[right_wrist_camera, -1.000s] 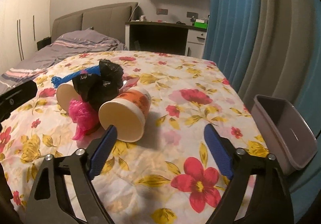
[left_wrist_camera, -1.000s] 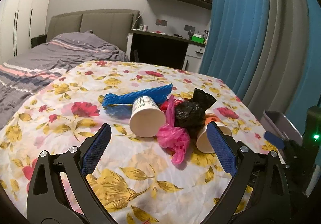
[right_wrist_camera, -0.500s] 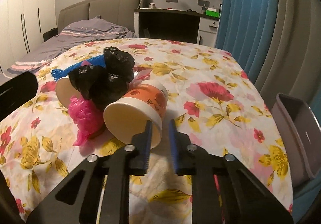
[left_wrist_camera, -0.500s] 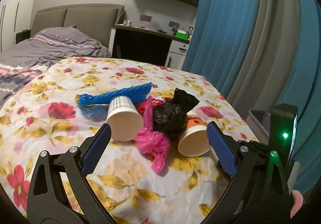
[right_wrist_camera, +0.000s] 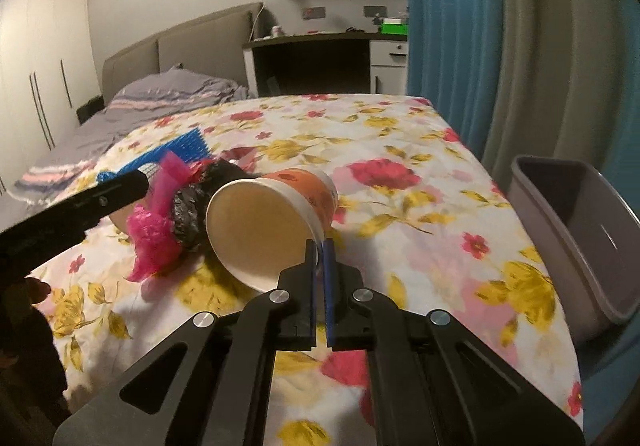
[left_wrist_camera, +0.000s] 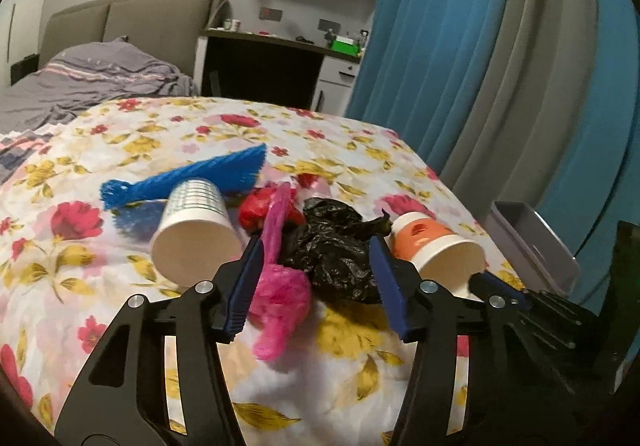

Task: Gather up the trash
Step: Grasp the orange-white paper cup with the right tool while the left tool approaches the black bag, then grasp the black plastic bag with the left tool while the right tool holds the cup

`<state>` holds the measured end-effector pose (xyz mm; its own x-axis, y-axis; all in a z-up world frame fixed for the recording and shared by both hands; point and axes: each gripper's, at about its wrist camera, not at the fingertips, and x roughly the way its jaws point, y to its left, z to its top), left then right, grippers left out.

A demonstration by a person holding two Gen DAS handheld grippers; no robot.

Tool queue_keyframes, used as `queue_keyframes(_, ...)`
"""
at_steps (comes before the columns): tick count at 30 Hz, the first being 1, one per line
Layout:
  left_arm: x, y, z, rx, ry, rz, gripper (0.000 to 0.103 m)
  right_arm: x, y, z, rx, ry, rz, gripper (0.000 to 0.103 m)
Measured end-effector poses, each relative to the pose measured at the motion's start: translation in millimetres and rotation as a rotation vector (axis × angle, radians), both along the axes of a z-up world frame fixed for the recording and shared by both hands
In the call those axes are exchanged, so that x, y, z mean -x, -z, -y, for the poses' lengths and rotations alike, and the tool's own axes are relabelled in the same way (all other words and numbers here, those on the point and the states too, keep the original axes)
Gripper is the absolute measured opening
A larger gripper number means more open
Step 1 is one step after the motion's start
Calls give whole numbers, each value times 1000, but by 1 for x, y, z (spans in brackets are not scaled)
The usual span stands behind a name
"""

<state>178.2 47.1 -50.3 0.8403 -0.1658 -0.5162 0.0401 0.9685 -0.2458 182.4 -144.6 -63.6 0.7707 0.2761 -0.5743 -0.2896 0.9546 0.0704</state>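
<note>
Bin [right_wrist_camera: 576, 230] beside bed edge [right_wrist_camera: 472, 150]; right gripper [right_wrist_camera: 319, 246] pinches orange cup [right_wrist_camera: 272, 214] rim; left gripper [left_wrist_camera: 316, 258] closing around pink bag [left_wrist_camera: 280, 286] and black bag [left_wrist_camera: 336, 246].

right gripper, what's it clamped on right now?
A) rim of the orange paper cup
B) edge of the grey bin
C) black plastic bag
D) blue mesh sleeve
A. In the right wrist view the right gripper has its pads pinched together on the lower rim of the orange paper cup, which lies on its side with its mouth toward the camera.
</note>
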Motion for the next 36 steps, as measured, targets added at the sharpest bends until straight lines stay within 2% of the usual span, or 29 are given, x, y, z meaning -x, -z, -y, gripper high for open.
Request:
queue_keyframes(8, 5, 8, 21, 6, 60, -13, 55, 20, -5, 39, -48, 64, 27, 4)
queue_keyframes(10, -3, 11, 26, 2, 59, -41, 59, 21, -4, 46, -62, 73, 20, 4)
queue_keyframes(12, -13, 12, 29, 8, 63, -62, 60, 22, -3, 51, -70, 80, 16, 4)
queue_keyframes(15, -25, 13, 37, -18, 58, -84, 59, 24, -3, 57, -80, 86, 14, 4)
queue_keyframes(18, -39, 17, 48, -78, 44, -117, 59, 25, -3, 62, -82, 89, 13, 4)
queue_keyframes(20, -43, 21, 53, -109, 28, -146, 50, 26, -3, 65, -84, 91, 13, 4)
queue_keyframes(22, -49, 26, 55, -126, 15, -184, 27, 26, -2, 67, -84, 92, 12, 4)
queue_keyframes(25, -50, 30, 58, -150, -1, -203, 12, 26, -2, 71, -86, 96, 12, 4)
queue_keyframes(27, -48, 29, 56, -131, 8, -190, 6, 27, -2, 73, -87, 100, 13, 4)
queue_keyframes(33, -27, 7, 59, -48, 58, -94, 3, 32, -6, 83, -99, 121, 26, 4)
queue_keyframes(36, -12, -8, 60, 19, 103, -40, 3, 35, -9, 88, -114, 131, 32, 4)
